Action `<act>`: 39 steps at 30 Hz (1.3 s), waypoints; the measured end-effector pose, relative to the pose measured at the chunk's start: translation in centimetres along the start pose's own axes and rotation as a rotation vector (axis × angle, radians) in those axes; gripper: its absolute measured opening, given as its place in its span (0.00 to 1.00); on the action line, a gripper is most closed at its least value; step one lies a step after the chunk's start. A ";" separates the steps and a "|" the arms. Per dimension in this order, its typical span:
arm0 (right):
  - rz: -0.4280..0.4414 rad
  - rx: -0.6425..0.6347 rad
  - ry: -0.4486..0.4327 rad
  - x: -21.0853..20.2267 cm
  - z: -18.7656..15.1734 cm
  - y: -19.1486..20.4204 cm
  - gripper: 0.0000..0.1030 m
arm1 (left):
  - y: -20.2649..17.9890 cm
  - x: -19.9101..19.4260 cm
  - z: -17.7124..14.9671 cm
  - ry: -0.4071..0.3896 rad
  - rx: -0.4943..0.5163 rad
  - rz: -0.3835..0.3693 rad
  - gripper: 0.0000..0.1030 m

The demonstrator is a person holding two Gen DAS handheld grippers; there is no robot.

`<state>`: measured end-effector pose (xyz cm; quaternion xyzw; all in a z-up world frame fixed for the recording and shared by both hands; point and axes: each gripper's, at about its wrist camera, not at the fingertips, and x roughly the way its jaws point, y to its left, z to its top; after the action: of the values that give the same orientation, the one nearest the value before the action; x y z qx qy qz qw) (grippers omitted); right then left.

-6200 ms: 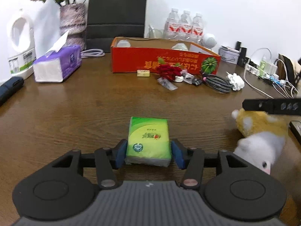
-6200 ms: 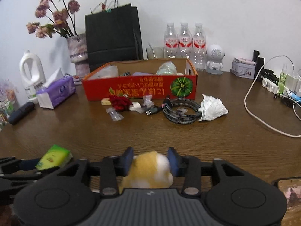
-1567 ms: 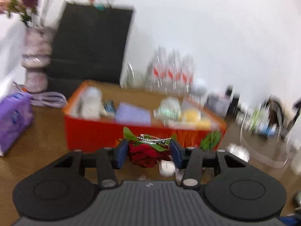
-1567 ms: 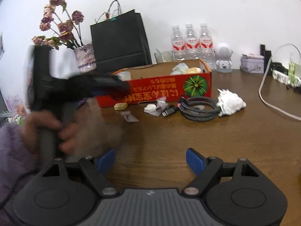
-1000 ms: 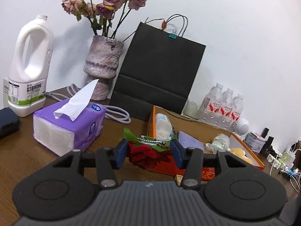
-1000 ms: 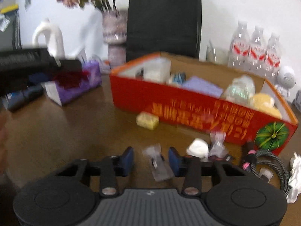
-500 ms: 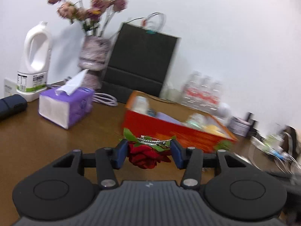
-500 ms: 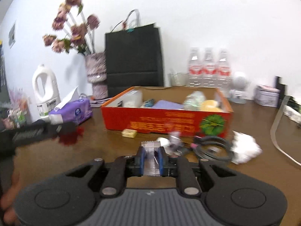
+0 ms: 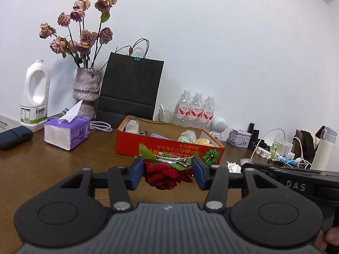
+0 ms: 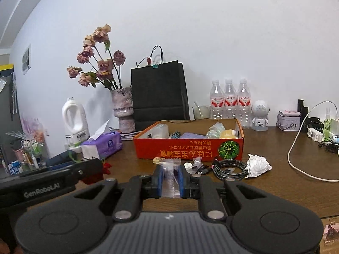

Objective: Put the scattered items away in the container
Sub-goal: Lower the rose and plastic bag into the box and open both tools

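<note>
From the left wrist view, the left gripper [image 9: 167, 172] has its blue pads pressed in on a red fabric rose [image 9: 164, 175], roughly half spread because the bloom is bulky; the green leaves and a metal clip sit across the top of it. It is carried clear of the wooden table [image 9: 53, 169], presumably so the petals don't drag. Beyond it, further off and a little right, lies the red cardboard box [image 9: 169, 148], open-topped and already holding several things, so I would judge the rose is headed there. At the far right edge the body of the other tool juts in.

From the right wrist view, the right gripper [image 10: 170, 177] is pinched nearly closed on a small clear plastic bag [image 10: 169, 176], a thin thing that needs a tight nip; the flat bag stands upright between the pads. The box [image 10: 188, 150] sits straight ahead and further away. Left on the table in front of it are a small yellow block [image 10: 159, 159], a coiled black cable [image 10: 229, 170] and a crumpled white tissue [image 10: 257, 165] to the right, so the tidying looks only partly done.
</note>
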<state>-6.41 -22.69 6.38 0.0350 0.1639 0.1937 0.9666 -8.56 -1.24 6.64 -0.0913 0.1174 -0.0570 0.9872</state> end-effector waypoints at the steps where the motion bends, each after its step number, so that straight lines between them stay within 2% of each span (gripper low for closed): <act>1: -0.002 0.001 0.001 -0.1 0.0 -0.1 0.14 | 0.1 0.1 0.0 0.000 -0.003 0.004 0.49; 4: -0.020 0.007 0.001 0.5 0.8 -0.9 0.14 | 0.5 1.5 0.8 0.001 0.005 0.006 0.49; 7: -0.033 0.001 -0.007 2.6 3.0 -2.0 0.14 | 0.7 4.8 3.2 0.001 0.074 0.000 0.49; 9: -0.033 -0.014 -0.011 5.0 5.2 -3.0 0.14 | 1.0 8.3 5.4 -0.002 0.113 0.001 0.49; 11: -0.032 -0.020 0.010 8.4 7.8 -4.2 0.14 | 1.7 13.3 7.8 0.037 0.118 -0.019 0.49; 14: -0.041 -0.002 0.079 14.7 11.4 -5.9 0.14 | 2.9 21.1 10.7 0.143 0.046 -0.038 0.49; 15: -0.046 0.000 0.100 17.0 12.4 -6.4 0.14 | 3.3 23.3 11.1 0.152 0.043 -0.041 0.49; 18: -0.079 -0.013 0.205 23.6 13.9 -7.7 0.13 | 3.8 30.1 11.4 0.215 0.082 0.025 0.49; 20: -0.124 -0.033 0.333 28.8 14.1 -8.6 0.14 | 3.9 34.0 10.8 0.285 0.112 0.053 0.49; 23: -0.132 0.007 0.487 35.2 13.4 -10.7 0.14 | 3.9 37.8 10.2 0.369 0.156 0.096 0.49; 25: -0.139 0.032 0.566 38.6 12.4 -11.8 0.14 | 3.9 39.6 9.9 0.403 0.180 0.123 0.53; 27: -0.142 0.026 0.626 40.9 11.4 -12.2 0.14 | 4.2 40.9 9.7 0.427 0.198 0.108 0.65; 30: -0.176 -0.009 0.668 42.6 10.4 -12.3 0.16 | 4.5 41.7 9.6 0.445 0.209 0.074 0.67; 31: -0.182 -0.005 0.669 42.8 10.2 -12.5 0.19 | 4.6 41.7 9.6 0.451 0.201 0.068 0.67; 35: -0.153 0.069 0.638 42.2 11.3 -13.3 0.44 | 5.4 41.0 11.3 0.459 0.112 0.044 0.75; 36: -0.144 0.088 0.622 41.7 11.9 -13.4 0.46 | 5.6 40.7 12.0 0.462 0.097 0.043 0.77; 39: -0.133 0.111 0.592 39.8 14.1 -13.4 0.47 | 6.1 39.9 14.2 0.504 0.071 0.069 0.84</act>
<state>37.81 -19.70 5.87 0.0192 0.4505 0.1224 0.8841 33.98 1.70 10.18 -0.0356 0.3606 -0.0484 0.9308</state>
